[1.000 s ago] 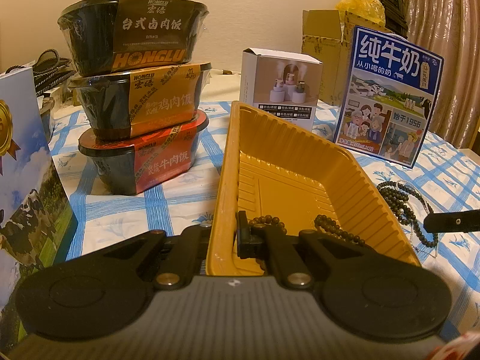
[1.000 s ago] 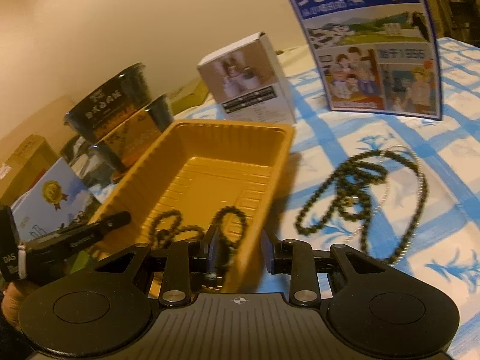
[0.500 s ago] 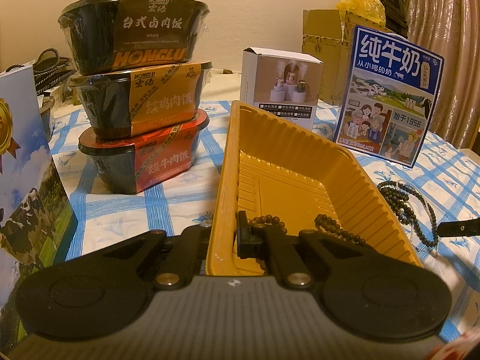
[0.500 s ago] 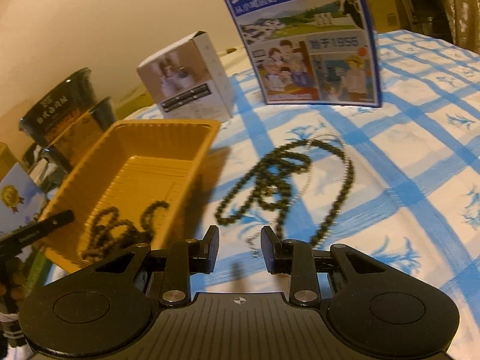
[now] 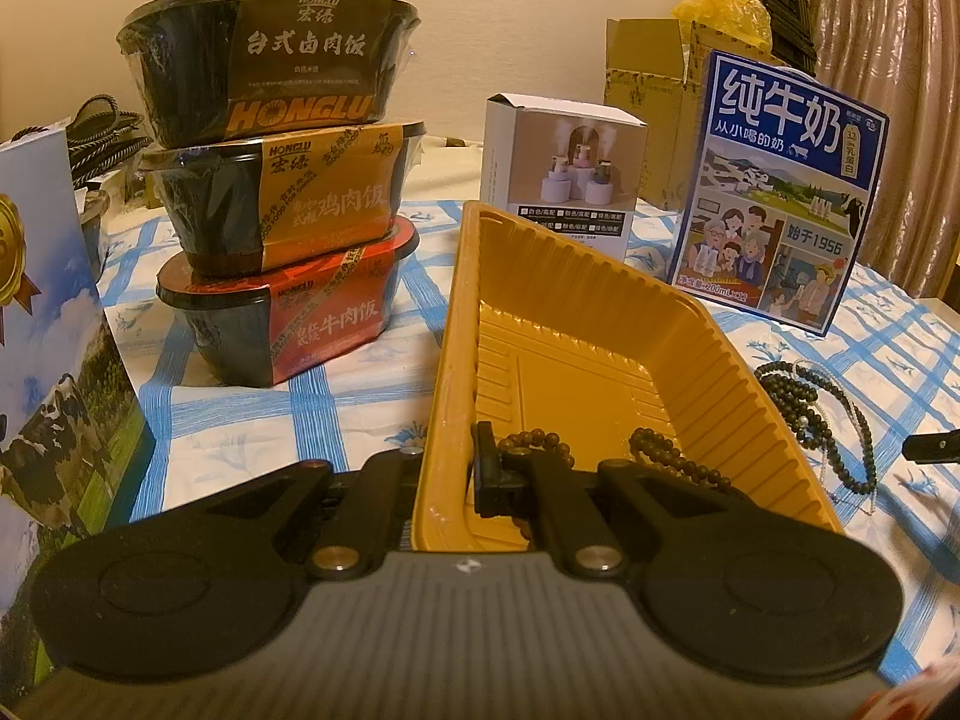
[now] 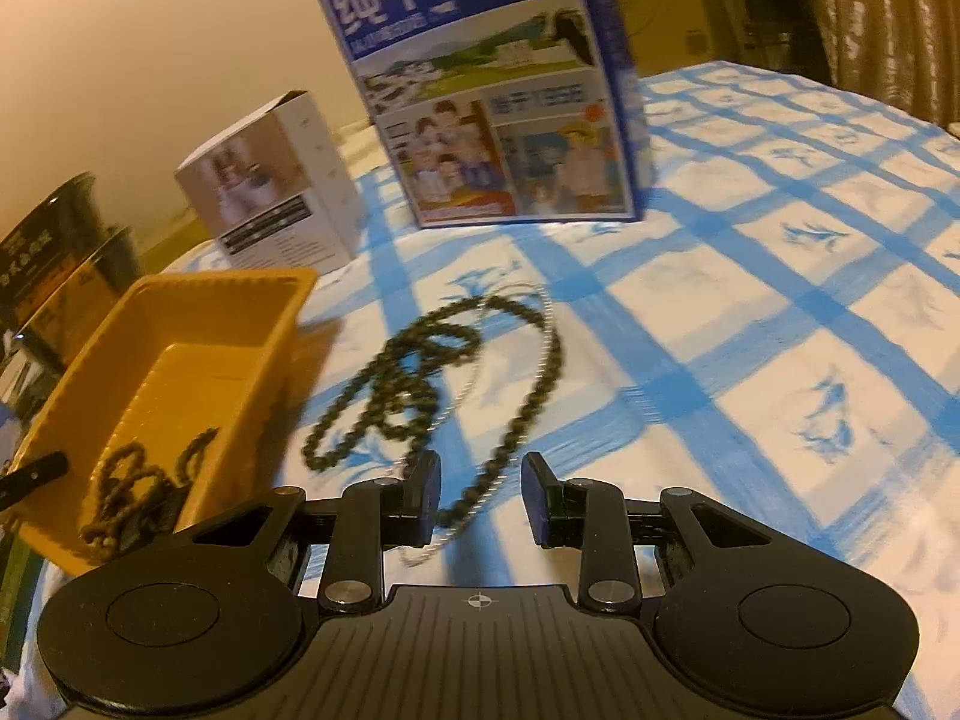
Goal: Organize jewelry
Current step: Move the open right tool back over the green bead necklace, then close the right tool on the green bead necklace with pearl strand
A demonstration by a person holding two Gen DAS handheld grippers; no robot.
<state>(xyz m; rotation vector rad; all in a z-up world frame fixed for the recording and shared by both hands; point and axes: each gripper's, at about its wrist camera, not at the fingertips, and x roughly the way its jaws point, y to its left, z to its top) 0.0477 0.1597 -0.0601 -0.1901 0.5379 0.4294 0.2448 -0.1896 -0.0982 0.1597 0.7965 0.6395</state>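
The dark bead necklace [image 6: 432, 372] lies in loose loops on the blue-checked tablecloth [image 6: 780, 312], just beside the long right-hand wall of the yellow tray [image 6: 198, 324] and touching nothing but the cloth and a thin pale chain tangled with it. The right gripper [image 6: 480, 495] hovers at the near end of that strand with its two fingers spread apart and nothing between them; the lowest loop of beads runs past the tip of its left finger [image 6: 423, 498], and the view is too blurred to tell whether finger and beads touch. In the left wrist view the same necklace [image 5: 810, 414] shows on the cloth to the right of the tray [image 5: 576, 354], with the tip of the right gripper's finger [image 5: 930, 447] reaching in at the frame's right edge near it. A brown bead strand [image 5: 660, 456] already rests on the tray floor at its near end, also visible from the right wrist [image 6: 129, 492]. The left gripper [image 5: 447, 474] is clamped on the tray's near left wall, one finger outside the rim and the other inside, next to the brown beads. Behind the tray stand three stacked instant rice bowls [image 5: 282, 180], a small white product box [image 5: 564, 168] and a blue milk carton [image 5: 780, 192].
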